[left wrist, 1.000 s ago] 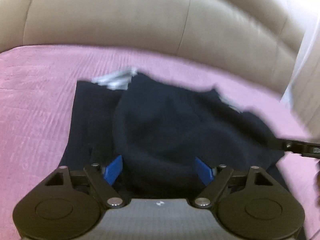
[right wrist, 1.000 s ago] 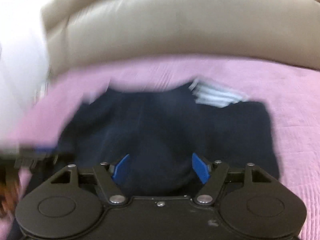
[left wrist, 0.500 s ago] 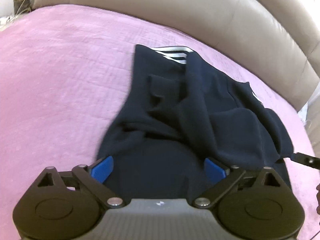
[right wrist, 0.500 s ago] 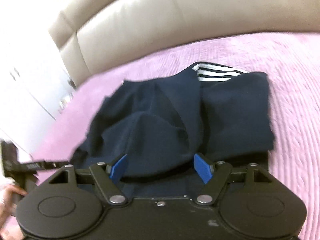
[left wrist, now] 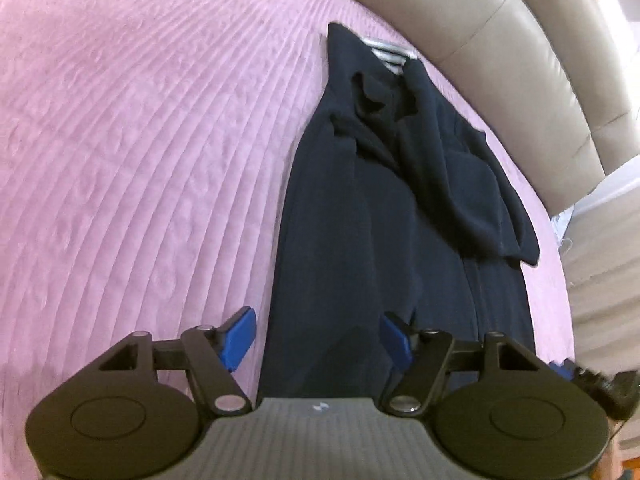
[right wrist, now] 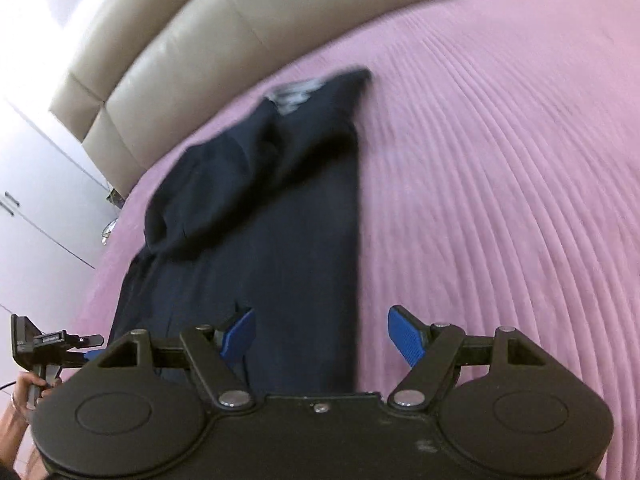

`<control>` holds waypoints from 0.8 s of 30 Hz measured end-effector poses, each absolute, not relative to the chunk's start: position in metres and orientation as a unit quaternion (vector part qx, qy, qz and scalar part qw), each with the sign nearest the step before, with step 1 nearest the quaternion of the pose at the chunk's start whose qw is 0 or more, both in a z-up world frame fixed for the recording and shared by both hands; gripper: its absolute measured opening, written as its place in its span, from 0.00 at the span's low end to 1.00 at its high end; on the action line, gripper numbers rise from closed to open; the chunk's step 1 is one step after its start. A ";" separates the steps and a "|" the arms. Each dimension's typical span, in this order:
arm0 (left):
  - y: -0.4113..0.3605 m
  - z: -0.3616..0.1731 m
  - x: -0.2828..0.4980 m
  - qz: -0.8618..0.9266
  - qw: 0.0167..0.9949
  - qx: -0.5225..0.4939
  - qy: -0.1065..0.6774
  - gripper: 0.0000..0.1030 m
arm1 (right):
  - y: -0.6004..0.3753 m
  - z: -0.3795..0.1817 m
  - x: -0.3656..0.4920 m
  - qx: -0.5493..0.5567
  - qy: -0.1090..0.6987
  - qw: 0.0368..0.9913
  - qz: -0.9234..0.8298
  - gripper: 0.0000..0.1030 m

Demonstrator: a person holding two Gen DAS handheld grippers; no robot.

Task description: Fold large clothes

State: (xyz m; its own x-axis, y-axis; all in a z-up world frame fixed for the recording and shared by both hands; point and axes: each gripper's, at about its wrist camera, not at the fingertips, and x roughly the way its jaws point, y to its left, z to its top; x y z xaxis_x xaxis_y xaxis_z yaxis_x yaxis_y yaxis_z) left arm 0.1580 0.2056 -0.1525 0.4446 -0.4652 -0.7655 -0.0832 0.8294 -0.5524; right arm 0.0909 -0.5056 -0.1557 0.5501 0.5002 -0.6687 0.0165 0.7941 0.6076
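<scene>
A large dark navy garment [left wrist: 360, 220] lies stretched lengthwise on the pink bedspread [left wrist: 140, 160], with its white-striped end [left wrist: 386, 50] near the headboard. A loose fold is heaped on its far half. My left gripper [left wrist: 318, 338] hovers over the near end. Its jaws are closing, the cloth's left edge runs between them, and the pads do not press on it. My right gripper [right wrist: 323, 336] stands open over the garment [right wrist: 260, 220], whose right edge runs between its blue pads [right wrist: 406, 338]. In the right wrist view, a hand holds the left gripper [right wrist: 52, 344] at the lower left.
A beige padded headboard [left wrist: 520, 60] runs along the far side of the bed. White cupboard doors [right wrist: 36, 200] stand beyond the bed's left edge in the right wrist view. The pink bedspread [right wrist: 500, 180] spreads wide to the side of the garment.
Both grippers have drawn back from the headboard toward the garment's near end and rolled. The cloth bunched between the jaws a second ago now lies long and flat on the bed.
</scene>
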 end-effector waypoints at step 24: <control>0.157 -0.157 0.060 -0.131 0.750 -0.226 0.607 0.76 | -0.497 -0.195 -0.019 0.408 0.465 0.754 0.221 0.84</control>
State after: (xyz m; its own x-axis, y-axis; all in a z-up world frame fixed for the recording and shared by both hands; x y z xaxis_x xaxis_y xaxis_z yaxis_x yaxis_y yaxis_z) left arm 0.0599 0.1569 -0.1568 0.2286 -0.4704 -0.8523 -0.0784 0.8638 -0.4977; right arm -0.0192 -0.4973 -0.1952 0.4698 0.7133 -0.5201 0.0460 0.5686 0.8213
